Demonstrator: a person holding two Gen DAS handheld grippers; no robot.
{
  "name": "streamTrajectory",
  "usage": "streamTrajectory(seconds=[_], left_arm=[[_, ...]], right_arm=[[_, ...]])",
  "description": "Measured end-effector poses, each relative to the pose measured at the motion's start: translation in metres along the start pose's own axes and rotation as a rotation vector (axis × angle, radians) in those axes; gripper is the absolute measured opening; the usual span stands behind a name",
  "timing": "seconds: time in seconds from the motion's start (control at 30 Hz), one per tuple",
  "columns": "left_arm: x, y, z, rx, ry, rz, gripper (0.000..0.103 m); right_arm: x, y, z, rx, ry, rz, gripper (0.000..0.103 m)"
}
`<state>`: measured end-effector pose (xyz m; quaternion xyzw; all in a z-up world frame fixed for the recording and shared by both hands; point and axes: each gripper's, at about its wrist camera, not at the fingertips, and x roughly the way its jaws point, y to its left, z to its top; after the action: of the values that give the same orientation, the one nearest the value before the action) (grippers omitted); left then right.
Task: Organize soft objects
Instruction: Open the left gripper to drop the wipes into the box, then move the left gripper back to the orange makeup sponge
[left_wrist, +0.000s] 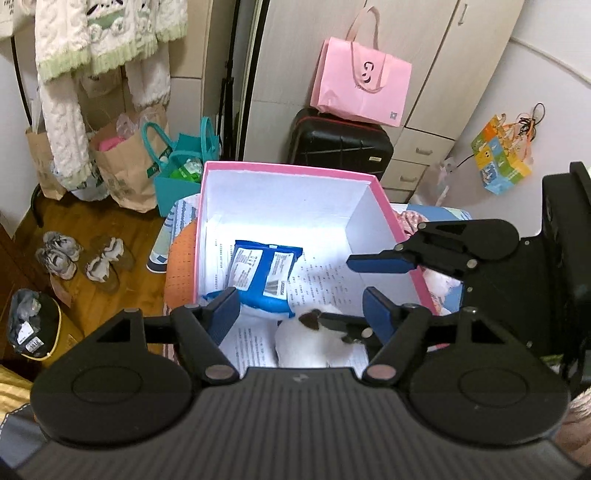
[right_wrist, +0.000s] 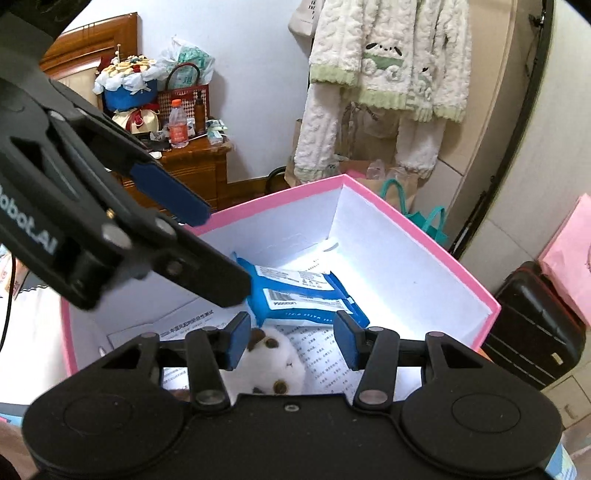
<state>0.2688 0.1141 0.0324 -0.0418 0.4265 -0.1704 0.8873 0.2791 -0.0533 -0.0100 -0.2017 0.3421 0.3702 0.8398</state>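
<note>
A pink box (left_wrist: 399, 236) with white inner walls stands open below both grippers. A blue wipes pack (left_wrist: 258, 273) and a white plush toy (left_wrist: 306, 343) with brown patches lie inside it on printed paper. My left gripper (left_wrist: 301, 308) hovers open over the near part of the box, with nothing between its pads. From the right, one of the right gripper's fingers (left_wrist: 380, 264) reaches over the box. In the right wrist view, my right gripper (right_wrist: 293, 341) is open above the plush toy (right_wrist: 273, 362), its pads not pressing on it. The left gripper (right_wrist: 227, 254) crosses above the blue pack (right_wrist: 303, 291).
A black suitcase (left_wrist: 340, 144) with a pink bag (left_wrist: 364, 85) on it stands behind the box. Paper bags (left_wrist: 122, 166), a teal bag (left_wrist: 181, 170) and shoes (left_wrist: 85, 258) sit on the wooden floor at left. Fuzzy white clothes (right_wrist: 388, 74) hang nearby. A wooden cabinet (right_wrist: 192, 166) holds a bottle.
</note>
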Motion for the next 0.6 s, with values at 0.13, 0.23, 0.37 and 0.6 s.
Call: streamTrajectory(seconds=[0.13,0.23,0.37,0.6], left_arm=[[-0.014,-0.009,-0.007,0.023,0.0,-0.003,0.072],[-0.024,-0.017,-0.013,0.042,0.006,-0.011,0.072],[-0.04,-0.03,-0.021,0.068,0.006,-0.024,0.072],[-0.073,-0.057,-0.04,0.135,-0.031,-0.051,0.074]], right_arm=[[-0.017,0.006,-0.004,0.005,-0.003,-0.028,0.055],[-0.032,0.01,-0.007,0.011,-0.013,-0.044,0.055],[-0.058,0.012,-0.012,0.031,-0.036,-0.046,0.056],[-0.121,0.011,-0.034,0.088,-0.101,-0.044,0.057]])
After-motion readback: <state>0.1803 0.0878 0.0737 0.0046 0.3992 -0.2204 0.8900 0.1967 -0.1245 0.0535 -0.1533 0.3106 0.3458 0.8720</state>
